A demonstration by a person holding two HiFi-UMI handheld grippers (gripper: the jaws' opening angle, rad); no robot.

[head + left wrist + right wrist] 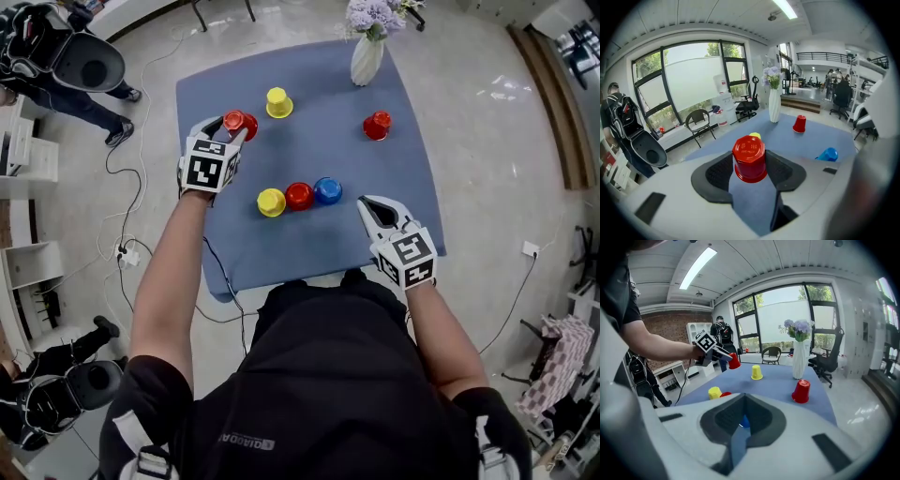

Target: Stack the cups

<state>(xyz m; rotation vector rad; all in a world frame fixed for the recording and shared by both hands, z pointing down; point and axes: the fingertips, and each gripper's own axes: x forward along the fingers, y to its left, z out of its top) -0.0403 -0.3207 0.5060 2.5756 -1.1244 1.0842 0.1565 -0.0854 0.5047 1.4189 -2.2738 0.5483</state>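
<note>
My left gripper (230, 131) is shut on a red cup (240, 122), held upside down off the blue table (309, 244) near its far left. In the left gripper view both pads press the sides of the red cup (749, 158). The right gripper view shows that cup (734, 362) in the air. A yellow cup (278, 102) stands just right of it and a lone red cup (377, 125) at the far right. At mid-table a yellow cup (271, 202), a red cup (299, 196) and a blue cup (327, 190) stand in a row. My right gripper (366, 204), shut and empty, rests right of the blue cup.
A white vase (367, 56) with purple flowers stands at the table's far edge. Cables (127, 248) lie on the floor to the left. Two people with backpacks (56, 56) stand at the left, one far and one near.
</note>
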